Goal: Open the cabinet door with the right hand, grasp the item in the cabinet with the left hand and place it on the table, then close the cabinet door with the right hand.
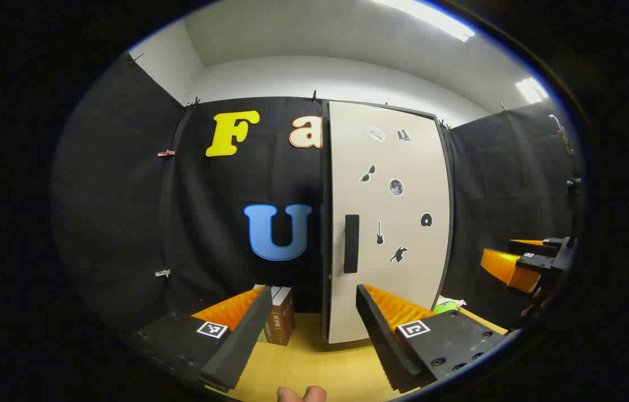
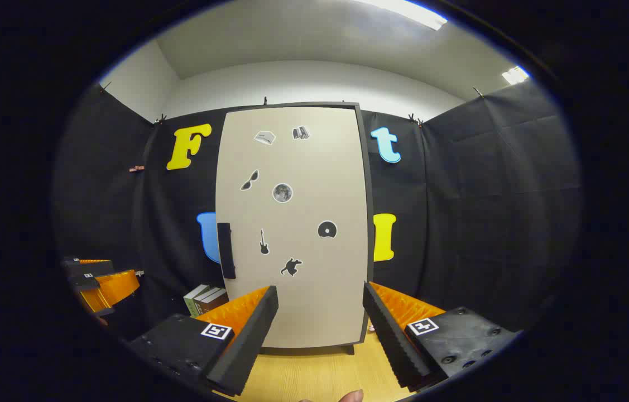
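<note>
Cabinet door [image 2: 297, 223] w/ handle [image 2: 226, 250] sitting closed on wooden surface [image 2: 314, 374]. Left hand-held gripper [image 1: 310, 335] & right hand-held gripper [image 2: 320, 340] both hanging released, gripping nothing. Books [image 1: 281, 321] standing beside cabinet.

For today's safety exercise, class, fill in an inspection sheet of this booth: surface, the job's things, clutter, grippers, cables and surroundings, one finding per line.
Surface: pale wooden table, bare in front of the cabinet.
Job's things: cabinet door shut, stickers on its face; dark upright handle near its left edge. The item inside is hidden.
Clutter: books standing left of the cabinet; a small green object to its right.
Grippers: left gripper open, holding nothing; right gripper open, facing the door, apart from the handle.
Cables: nothing seen.
Surroundings: black cloth walls, white ceiling with light strips.
</note>
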`<action>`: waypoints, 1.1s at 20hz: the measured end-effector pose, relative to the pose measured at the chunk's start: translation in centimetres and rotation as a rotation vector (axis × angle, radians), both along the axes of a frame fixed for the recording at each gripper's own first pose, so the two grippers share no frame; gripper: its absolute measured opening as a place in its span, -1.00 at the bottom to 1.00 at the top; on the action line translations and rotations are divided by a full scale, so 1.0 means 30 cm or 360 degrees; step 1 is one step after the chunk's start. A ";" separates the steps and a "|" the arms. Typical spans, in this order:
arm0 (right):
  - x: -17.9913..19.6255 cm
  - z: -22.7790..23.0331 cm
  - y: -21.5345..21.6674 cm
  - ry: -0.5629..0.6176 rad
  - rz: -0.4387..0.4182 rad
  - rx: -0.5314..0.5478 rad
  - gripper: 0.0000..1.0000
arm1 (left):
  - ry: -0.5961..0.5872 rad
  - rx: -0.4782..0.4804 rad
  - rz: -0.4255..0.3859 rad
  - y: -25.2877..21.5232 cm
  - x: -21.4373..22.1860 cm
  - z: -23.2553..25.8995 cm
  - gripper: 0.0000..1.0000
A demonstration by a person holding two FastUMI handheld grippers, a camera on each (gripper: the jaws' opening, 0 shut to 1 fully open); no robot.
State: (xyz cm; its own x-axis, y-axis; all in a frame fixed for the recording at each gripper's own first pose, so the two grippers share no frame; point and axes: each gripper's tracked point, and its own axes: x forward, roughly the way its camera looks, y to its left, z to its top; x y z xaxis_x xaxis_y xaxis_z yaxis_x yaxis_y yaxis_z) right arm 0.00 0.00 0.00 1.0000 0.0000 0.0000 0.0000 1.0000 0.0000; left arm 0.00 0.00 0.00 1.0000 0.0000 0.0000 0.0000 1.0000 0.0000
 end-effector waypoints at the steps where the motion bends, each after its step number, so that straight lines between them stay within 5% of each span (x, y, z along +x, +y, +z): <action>1: -0.001 -0.004 0.003 0.0005 0.0001 -0.0005 0.95 | 0.0010 0.0002 0.0001 0.002 -0.002 -0.006 0.89; 16: -0.028 0.007 0.048 -0.0009 0.0017 -0.0009 0.96 | 0.0004 0.0034 -0.0027 0.016 -0.009 -0.002 0.89; 22: 0.043 0.007 0.168 0.0008 0.0120 0.0012 0.96 | 0.0001 0.0038 -0.0042 0.032 -0.013 -0.012 0.89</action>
